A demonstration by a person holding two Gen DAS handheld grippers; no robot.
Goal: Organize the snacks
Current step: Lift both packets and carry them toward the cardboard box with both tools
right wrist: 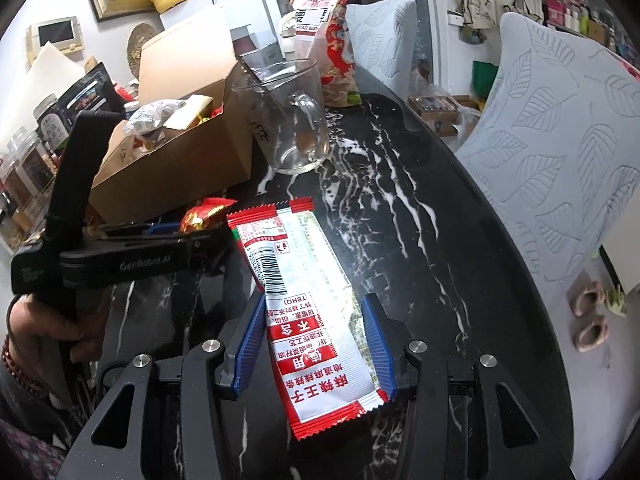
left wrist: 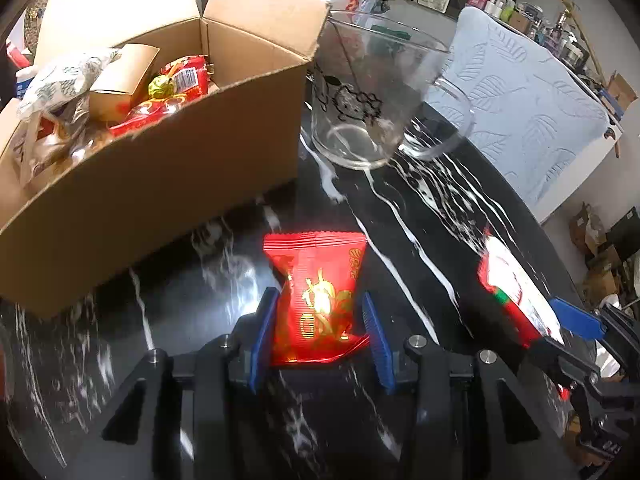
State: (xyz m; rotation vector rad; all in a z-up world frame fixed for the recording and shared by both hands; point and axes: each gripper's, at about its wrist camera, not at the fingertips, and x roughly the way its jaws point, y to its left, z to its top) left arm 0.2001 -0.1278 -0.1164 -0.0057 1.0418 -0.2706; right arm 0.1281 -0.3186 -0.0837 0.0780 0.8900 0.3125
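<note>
A black marble table (right wrist: 420, 240) with white veins gleams under bright light. Pale blue leaf-patterned chairs (right wrist: 560, 168) stand beside it. Tote bags (right wrist: 476, 0) hang on the white wall; slippers (right wrist: 588, 316) lie on the floor.

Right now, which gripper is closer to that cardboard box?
Left. The left gripper holds a red packet just before the cardboard box; the right gripper sits farther off, beyond it.

Left claw (left wrist: 319, 332) of black angular linkage arms, ribbed blue pads (left wrist: 264, 336), round silver screws, right claw (right wrist: 315, 346) built alike, white lettering along the left tool's black side, person's hand (right wrist: 70, 330) on black handle, dark red beaded bracelet (right wrist: 16, 364), patterned sleeve (right wrist: 24, 450)
</note>
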